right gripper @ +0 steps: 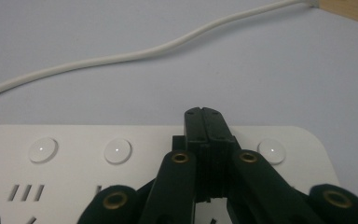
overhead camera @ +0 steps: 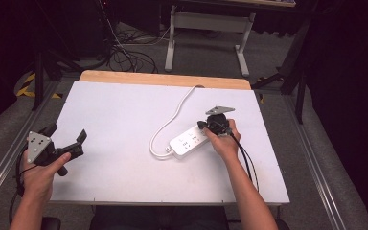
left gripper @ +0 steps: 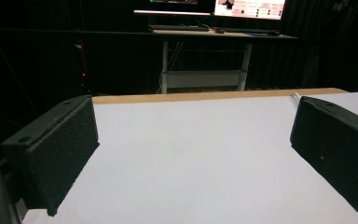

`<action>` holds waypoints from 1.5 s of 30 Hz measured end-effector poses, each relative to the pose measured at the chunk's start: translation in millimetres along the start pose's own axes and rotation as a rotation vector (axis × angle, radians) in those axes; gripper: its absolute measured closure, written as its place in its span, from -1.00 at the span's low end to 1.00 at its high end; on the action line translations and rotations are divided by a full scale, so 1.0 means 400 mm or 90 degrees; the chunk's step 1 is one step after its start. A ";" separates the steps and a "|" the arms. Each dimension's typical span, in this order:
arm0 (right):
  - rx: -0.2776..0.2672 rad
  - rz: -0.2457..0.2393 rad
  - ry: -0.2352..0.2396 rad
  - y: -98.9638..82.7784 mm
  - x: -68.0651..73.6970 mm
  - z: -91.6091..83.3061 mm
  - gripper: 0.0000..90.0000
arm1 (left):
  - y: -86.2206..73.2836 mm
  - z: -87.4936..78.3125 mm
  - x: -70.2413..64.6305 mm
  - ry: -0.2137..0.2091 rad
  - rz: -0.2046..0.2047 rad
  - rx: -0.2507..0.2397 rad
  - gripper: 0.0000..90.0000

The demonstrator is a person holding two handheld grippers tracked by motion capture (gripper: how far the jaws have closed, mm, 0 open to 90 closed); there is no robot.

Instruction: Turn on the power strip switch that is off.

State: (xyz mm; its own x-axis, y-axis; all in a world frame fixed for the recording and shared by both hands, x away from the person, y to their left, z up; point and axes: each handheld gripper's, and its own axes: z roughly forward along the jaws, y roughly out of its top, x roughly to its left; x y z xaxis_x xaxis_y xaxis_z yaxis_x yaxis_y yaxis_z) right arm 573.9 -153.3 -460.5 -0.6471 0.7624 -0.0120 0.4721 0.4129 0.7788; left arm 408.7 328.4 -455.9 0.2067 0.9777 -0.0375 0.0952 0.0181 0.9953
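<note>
Right hand-held gripper [right gripper: 208, 122]: jaws pressed fully together, nothing between them, tips down on the white power strip [right gripper: 74, 186]. Its own view shows round buttons [right gripper: 117, 150] in a row along the strip; high view only resolves the strip [overhead camera: 188, 141] mid-bench, under the right hand [overhead camera: 224, 141]. Left hand-held gripper [overhead camera: 74, 143]: jaws wide apart, empty, over the bench's left edge. Its view looks across bare white bench [left gripper: 191, 158]. White cord [overhead camera: 172, 117] loops from the strip to the far edge.
</note>
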 end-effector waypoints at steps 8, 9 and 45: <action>-0.001 0.014 -0.001 -0.005 -0.004 0.000 1.00 | 0.000 -0.003 0.001 0.002 -0.006 -0.002 -0.97; -0.002 0.014 -0.003 -0.006 -0.002 0.001 1.00 | 0.000 -0.002 0.001 0.002 -0.005 -0.001 -0.97; 0.141 -0.023 -0.053 0.065 0.035 0.023 1.00 | -0.001 -0.002 0.001 -0.001 -0.006 0.000 -0.97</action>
State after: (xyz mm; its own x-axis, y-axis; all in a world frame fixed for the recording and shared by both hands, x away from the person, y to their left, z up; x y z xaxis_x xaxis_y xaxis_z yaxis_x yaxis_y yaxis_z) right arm 582.6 -127.4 -446.3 -0.6185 0.7799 -0.0954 0.5754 0.5323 0.6210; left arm 408.0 328.7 -456.4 0.2066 0.9773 -0.0476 0.0978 0.0278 0.9948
